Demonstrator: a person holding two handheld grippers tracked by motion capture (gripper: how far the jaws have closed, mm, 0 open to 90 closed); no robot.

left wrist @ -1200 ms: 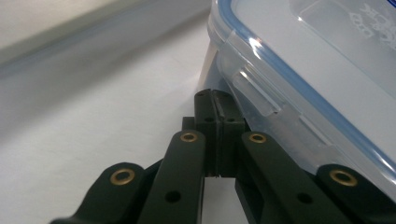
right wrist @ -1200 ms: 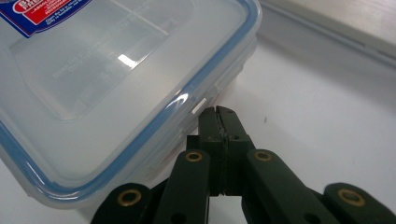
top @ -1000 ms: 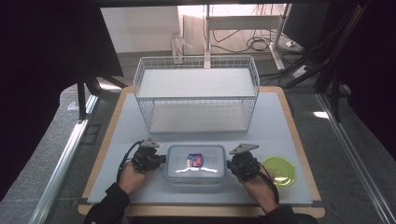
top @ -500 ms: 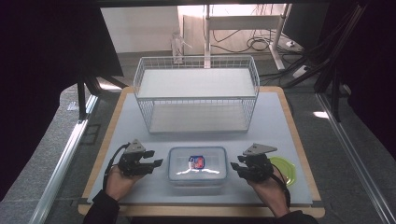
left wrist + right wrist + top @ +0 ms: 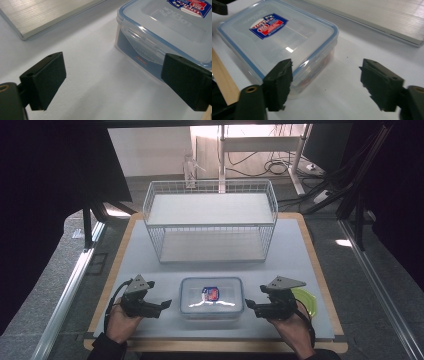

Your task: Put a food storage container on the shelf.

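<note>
The clear plastic box w/ blue-rimmed lid and a red-and-blue label sat flat on the white mat, near the front edge of the table, about centred btwn the two hands. Lid was on, side latch down in the left gripper view.

Left gripper lay just left of the box, tips pointing at its left side, a narrow strip of bare mat btwn. Its jaws had just been opening and stood wide apart, nothing btwn them but mat; in its own view the box was ahead and to the right, one pad overlapping the box's lower wall, touching or not I couldn't tell.

Right gripper lay just right of the box, tips aimed at its right side, close but apart in the high view. Jaws had just been opening too, spread, nothing held. In its own view one pad sat in front of the box's near corner, the other over bare mat.

Beyond the right hand, a green plate lay near the table's right edge. Farther back, centre, stood a white wire basket, well apart from the box.
</note>
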